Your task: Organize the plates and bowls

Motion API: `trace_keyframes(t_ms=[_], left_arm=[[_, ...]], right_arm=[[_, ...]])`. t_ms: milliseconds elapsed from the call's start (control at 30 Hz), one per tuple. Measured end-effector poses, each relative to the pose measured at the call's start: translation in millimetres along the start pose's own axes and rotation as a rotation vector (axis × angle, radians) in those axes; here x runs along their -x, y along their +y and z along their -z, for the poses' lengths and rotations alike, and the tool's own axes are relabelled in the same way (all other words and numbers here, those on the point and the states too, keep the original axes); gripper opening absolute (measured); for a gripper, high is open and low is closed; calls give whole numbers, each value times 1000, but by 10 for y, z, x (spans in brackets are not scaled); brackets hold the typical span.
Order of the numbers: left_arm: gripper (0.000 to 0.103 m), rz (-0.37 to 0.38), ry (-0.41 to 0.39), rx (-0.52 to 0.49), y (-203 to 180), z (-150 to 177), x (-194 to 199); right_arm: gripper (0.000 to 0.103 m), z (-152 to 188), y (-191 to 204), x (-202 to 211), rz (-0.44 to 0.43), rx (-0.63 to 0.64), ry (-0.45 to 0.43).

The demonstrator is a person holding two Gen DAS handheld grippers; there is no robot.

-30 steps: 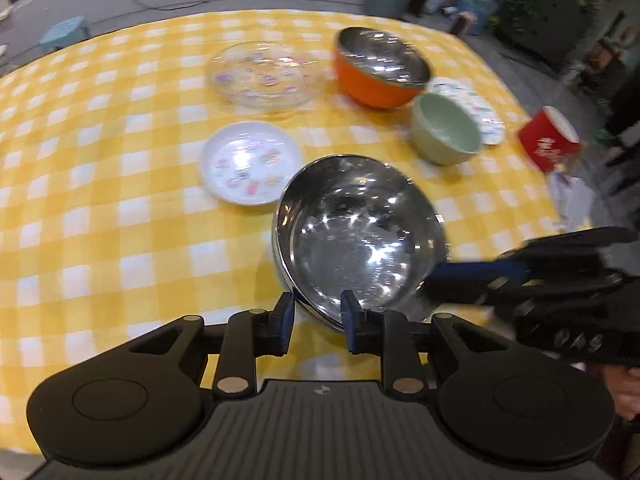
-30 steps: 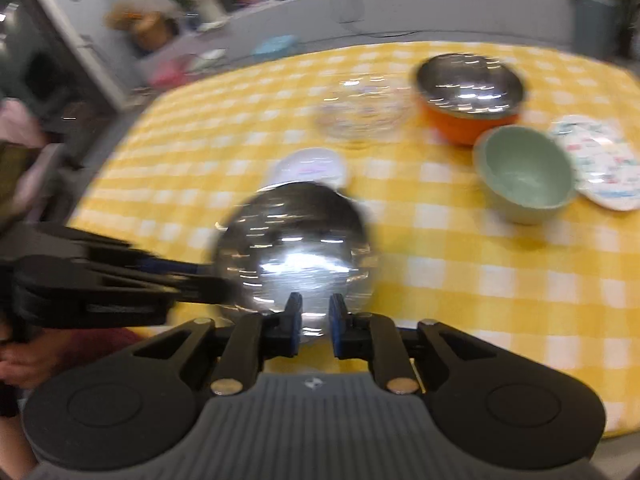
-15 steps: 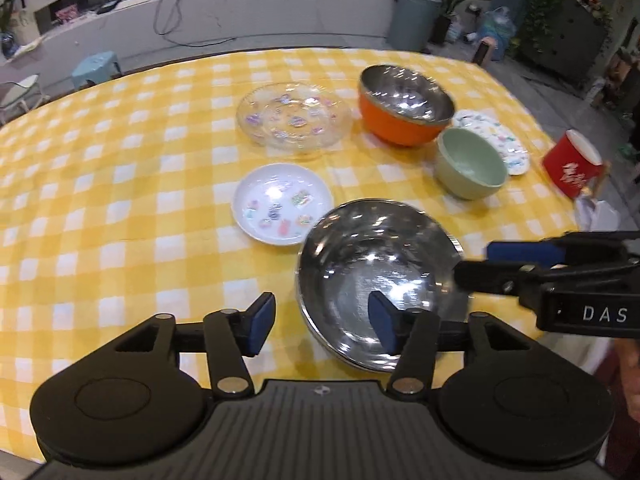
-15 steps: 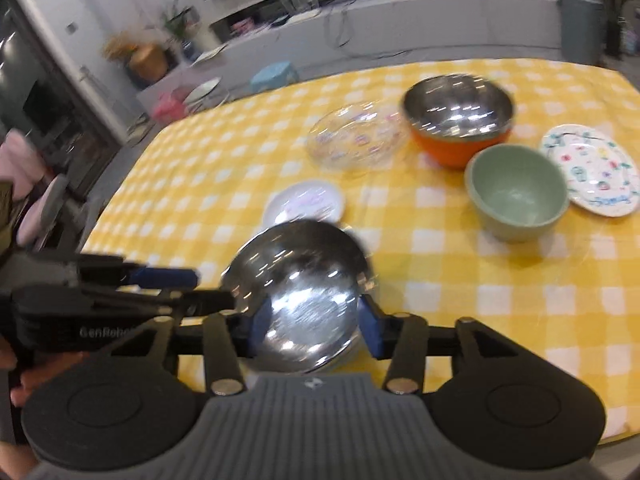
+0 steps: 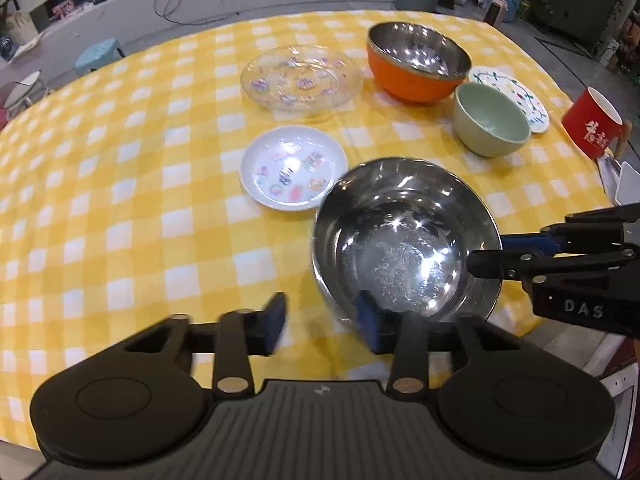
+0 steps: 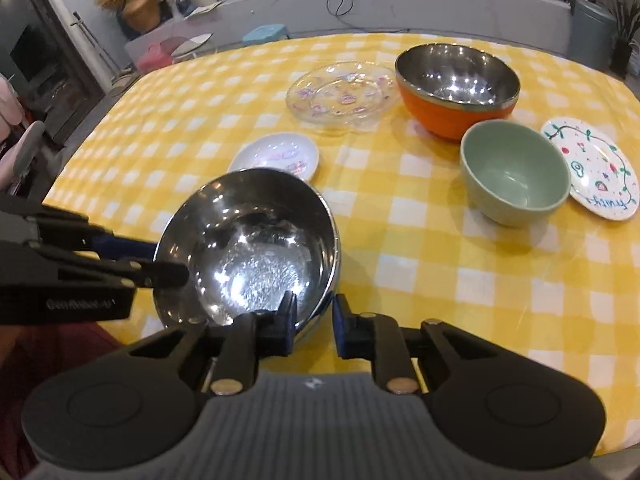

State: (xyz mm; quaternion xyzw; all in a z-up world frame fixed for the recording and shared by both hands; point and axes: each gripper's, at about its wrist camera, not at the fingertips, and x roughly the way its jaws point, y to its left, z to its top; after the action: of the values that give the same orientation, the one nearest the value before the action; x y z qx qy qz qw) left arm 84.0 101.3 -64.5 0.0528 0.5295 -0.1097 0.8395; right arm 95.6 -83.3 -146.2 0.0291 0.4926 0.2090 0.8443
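Steel bowl [image 5: 404, 236] now freed from my left fingers [image 5: 276, 322], wide but narrowing; right fingers [image 6: 286, 326] closing astride its rim.

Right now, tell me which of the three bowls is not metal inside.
The pale green bowl, beside the doodled plate; the orange bowl and the plain steel bowl both have shiny metal interiors.
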Motion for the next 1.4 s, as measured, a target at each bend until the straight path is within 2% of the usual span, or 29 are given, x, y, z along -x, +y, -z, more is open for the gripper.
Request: trace_keyframes(t_ms=[133,267,467,633,767,900,1000,1133,1200,1300,1400], left_arm=[[69,-40,-74,13,2,-39,101],[73,-33,-120,53,42,-85,193],[74,-70,-214,124,91,-167,307],[74,-96,-309,159,88,-218,429],[74,-112,-379,196,34,-275,518],[74,-123,-421,196,-64,-354,539],[74,-139,-452,185,-146,-404,545],[74,-59,-497,194,-195,-446,557],[74,-50,-505,203,-240,-540,544],[74,-82,-473,208,-331,-786,495],[74,-78,-444,136,-479,-1024,421]], right_arm=[[38,-25,-63,83,-5,-28,-28],[48,-69,-100,258,-7,-34,-88],[55,-189,-243,492,11,-78,-158],[59,-409,-501,783,29,-174,-229],[69,-654,-658,1133,53,-208,-334],[71,-878,-868,1408,58,-259,-431],[71,-1013,-1047,1476,60,-296,-471],[71,-1165,-1274,1447,82,-356,-494],[71,-1187,-1339,1387,72,-357,-503],[71,-1169,-1431,1184,95,-368,-487],[71,-1139,-1438,953,104,-328,-438]])
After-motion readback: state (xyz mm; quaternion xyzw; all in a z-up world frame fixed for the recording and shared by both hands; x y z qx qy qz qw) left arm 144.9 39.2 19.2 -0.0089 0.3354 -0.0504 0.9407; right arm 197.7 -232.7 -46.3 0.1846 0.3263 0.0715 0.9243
